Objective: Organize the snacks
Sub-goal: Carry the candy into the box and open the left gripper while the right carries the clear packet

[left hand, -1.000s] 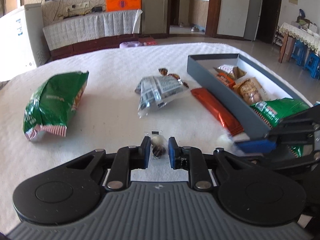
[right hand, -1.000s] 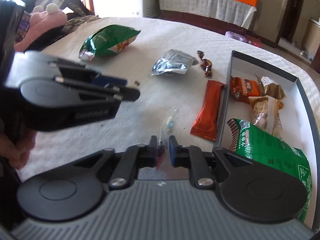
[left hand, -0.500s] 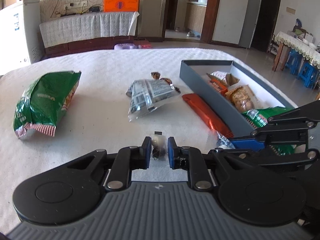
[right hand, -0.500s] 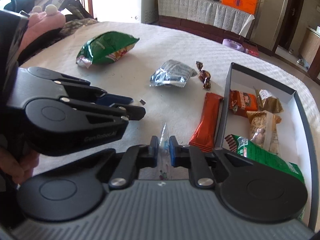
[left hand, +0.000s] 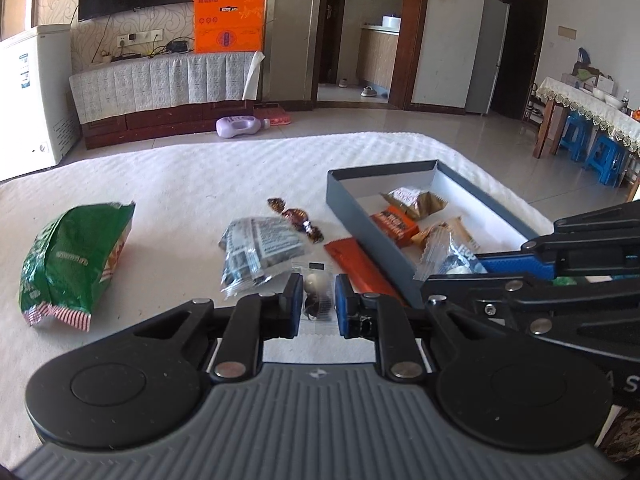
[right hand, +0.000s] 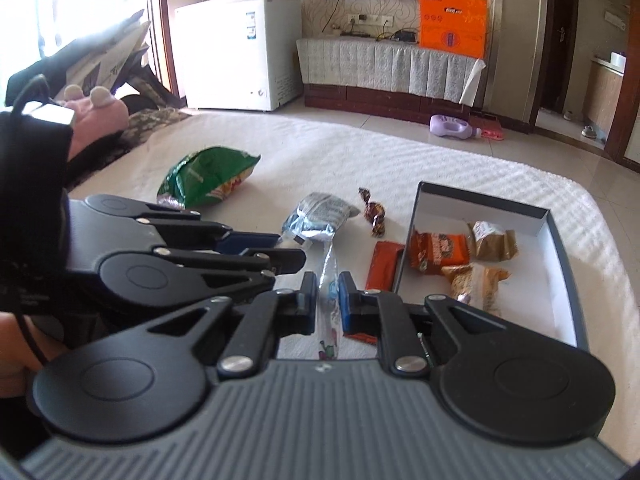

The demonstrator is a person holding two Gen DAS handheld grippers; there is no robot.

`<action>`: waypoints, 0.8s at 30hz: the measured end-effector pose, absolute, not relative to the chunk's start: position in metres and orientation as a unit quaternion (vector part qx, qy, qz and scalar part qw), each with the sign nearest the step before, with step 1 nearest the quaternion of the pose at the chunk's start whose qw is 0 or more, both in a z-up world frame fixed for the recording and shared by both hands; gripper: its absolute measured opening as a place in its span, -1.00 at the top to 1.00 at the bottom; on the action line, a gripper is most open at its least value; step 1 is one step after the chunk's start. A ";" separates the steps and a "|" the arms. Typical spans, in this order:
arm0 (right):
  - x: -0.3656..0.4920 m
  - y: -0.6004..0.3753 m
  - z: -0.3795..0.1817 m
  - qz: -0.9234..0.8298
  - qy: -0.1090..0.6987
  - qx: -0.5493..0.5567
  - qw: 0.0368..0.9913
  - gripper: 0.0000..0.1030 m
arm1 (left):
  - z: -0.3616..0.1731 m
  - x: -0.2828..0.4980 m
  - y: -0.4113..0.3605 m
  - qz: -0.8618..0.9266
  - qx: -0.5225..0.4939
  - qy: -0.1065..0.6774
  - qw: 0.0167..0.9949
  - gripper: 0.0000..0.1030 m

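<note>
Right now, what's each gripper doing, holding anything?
Left gripper: closed on a small clear-wrapped snack.
Right gripper: closed on a clear candy packet.

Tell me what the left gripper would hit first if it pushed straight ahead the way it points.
Likely the crinkled silver foil snack bag lying just beyond the left gripper, which is shut on a small clear candy packet. Depth is uncertain; it may skim past onto the white tablecloth.

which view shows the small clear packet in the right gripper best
The left wrist view: the clear packet shows side-on beside the grey box, held in the right gripper. In the right wrist view the same packet is edge-on between the fingers, a thin strip only.
</note>
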State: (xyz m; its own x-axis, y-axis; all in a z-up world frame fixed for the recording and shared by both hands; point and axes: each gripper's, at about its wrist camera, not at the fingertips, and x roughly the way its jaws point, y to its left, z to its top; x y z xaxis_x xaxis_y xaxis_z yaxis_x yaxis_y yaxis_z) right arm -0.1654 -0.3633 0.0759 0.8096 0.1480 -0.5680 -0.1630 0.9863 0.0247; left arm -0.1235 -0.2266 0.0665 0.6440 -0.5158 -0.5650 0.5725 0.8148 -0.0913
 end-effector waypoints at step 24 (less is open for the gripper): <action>-0.198 -0.433 0.083 -0.001 0.272 0.032 0.962 0.72 | 0.094 -0.134 -0.312 -0.358 0.050 0.264 0.894 0.60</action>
State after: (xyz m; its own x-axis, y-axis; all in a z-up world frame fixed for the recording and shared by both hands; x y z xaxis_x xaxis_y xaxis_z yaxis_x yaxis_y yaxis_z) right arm -0.1984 -0.4334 0.0831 0.8520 0.0164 -0.5233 0.0189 0.9979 0.0621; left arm -0.1341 -0.3124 0.0942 0.6039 -0.6140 -0.5082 0.6668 0.7385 -0.0999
